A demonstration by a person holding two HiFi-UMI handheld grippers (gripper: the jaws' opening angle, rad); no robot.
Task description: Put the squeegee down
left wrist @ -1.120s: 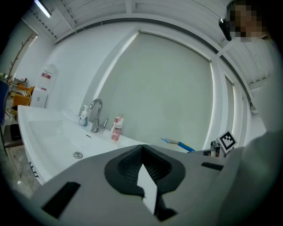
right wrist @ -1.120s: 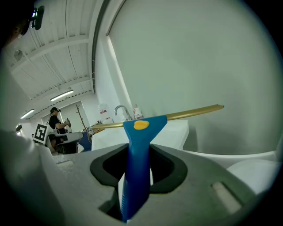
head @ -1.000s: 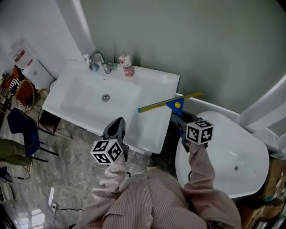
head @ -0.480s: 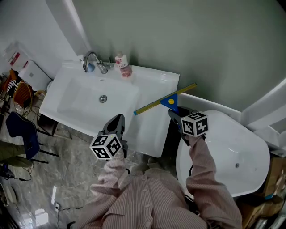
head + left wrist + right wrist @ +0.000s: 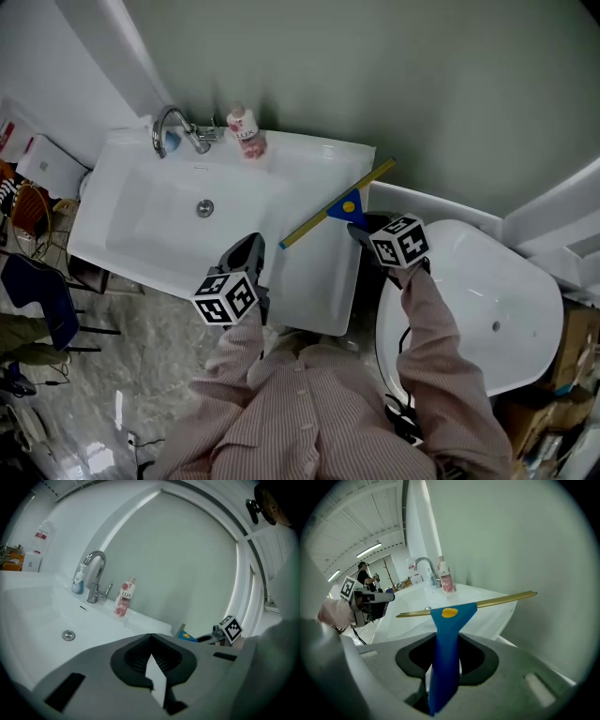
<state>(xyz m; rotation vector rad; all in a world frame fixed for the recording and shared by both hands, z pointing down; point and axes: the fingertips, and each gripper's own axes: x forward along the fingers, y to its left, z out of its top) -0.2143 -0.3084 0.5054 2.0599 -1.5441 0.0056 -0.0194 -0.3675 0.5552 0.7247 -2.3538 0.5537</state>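
Observation:
The squeegee (image 5: 349, 206) has a blue handle and a long yellow-edged blade slanting over the right ledge of the white sink (image 5: 319, 281). My right gripper (image 5: 364, 231) is shut on the blue handle, holding the blade above the ledge; the right gripper view shows the handle (image 5: 446, 639) clamped between the jaws with the blade crosswise ahead. My left gripper (image 5: 246, 255) hovers at the sink's front edge, its jaws closed together with nothing in them (image 5: 151, 641). The left gripper view catches the squeegee's blue part (image 5: 185, 633) at its right.
A chrome faucet (image 5: 174, 131) and a pink soap bottle (image 5: 244, 129) stand at the sink's back edge. A white bathtub (image 5: 487, 309) lies to the right. A grey-green wall rises behind. Chairs and clutter sit on the marble floor at left.
Both grippers have moved forward and down toward the sink. The squeegee blade has tilted more steeply and now lies over the sink's right ledge.

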